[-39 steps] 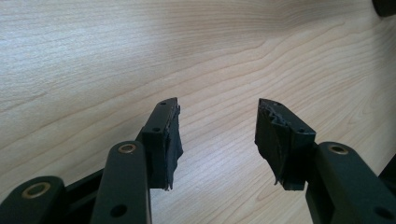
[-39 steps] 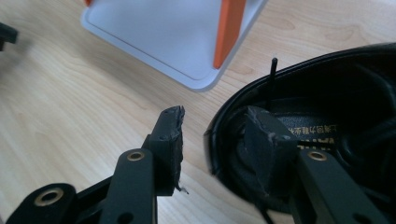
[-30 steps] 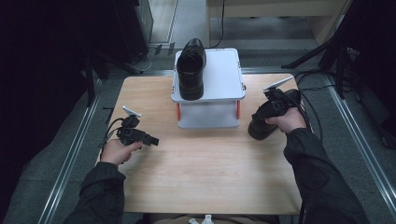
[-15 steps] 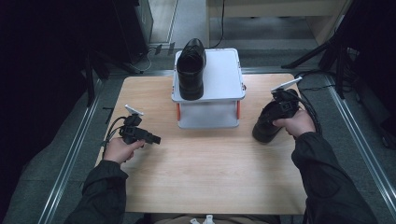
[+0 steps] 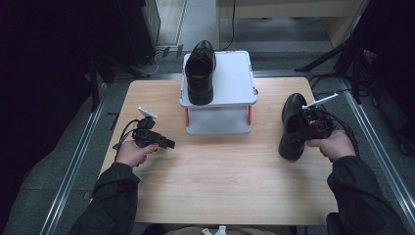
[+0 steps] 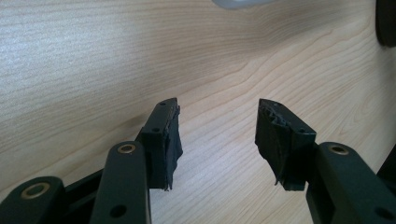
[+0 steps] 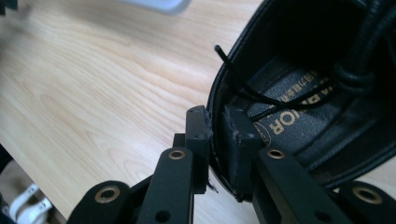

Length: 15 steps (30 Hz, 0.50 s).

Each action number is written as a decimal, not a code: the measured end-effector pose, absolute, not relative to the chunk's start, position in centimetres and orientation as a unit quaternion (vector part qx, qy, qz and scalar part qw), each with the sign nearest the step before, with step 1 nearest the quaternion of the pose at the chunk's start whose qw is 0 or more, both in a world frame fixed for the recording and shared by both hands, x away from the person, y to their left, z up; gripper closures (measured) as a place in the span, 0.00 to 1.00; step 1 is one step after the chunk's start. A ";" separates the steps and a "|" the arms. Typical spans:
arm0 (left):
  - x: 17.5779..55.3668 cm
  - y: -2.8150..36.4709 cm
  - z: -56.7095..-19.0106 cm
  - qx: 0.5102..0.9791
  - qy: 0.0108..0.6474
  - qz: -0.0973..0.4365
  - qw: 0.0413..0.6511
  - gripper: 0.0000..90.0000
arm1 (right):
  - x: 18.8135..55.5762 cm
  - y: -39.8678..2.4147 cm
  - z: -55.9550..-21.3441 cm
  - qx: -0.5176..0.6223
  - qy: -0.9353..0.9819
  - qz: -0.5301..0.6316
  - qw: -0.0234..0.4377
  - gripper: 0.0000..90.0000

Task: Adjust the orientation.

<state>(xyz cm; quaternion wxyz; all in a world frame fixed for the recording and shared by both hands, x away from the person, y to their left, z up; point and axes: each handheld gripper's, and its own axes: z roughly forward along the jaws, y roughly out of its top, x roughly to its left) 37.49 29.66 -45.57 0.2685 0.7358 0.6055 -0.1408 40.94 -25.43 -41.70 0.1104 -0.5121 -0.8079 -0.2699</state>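
From the high view, the right tool (image 5: 307,128) has swung outward with its shoe (image 5: 292,126), away from the white stand (image 5: 230,83) and toward the right edge of the table (image 5: 215,181). A second ago that shoe hung close by the stand's right corner; now it sits well apart from it, near the right edge of the table, heel end toward the person. The tool's jaws have just been closing on the shoe's collar. I'd judge the grip is being made firm so this shoe can be lifted to join its mate. The second shoe (image 5: 200,71) rests on the left part of the stand's top, toe pointing away, unmoved. The left tool (image 5: 169,144) lies low over the table's left side, in much the same place as before.

In the left gripper view, the left tool (image 6: 218,135) has its jaws spread wide with nothing between them, just bare wood of the table (image 6: 93,60) beneath.

In the right gripper view, the right tool (image 7: 215,144) is clamped on the shoe's (image 7: 327,93) leather rim, one jaw outside, one inside the opening, with a lace end (image 7: 224,55) poking up beside it.

Count: two black shoes, one stand, two tools, one table.
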 end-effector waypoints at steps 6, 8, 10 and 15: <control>37.6 29.5 -45.5 0.740 0.604 -0.134 0.266 0.55 | 40.7 -25.9 -42.0 -0.503 -0.812 -0.276 0.111 0.90; 37.6 29.6 -45.5 0.741 0.603 -0.133 0.265 0.55 | 40.8 -25.9 -42.0 -0.509 -0.807 -0.277 0.115 0.86; 37.6 29.6 -45.5 0.740 0.604 -0.132 0.264 0.55 | 41.0 -26.0 -41.7 -0.513 -0.800 -0.285 0.124 0.85; 37.6 29.5 -45.6 0.740 0.605 -0.133 0.263 0.55 | 41.4 -26.7 -39.9 -0.521 -0.795 -0.294 0.105 0.84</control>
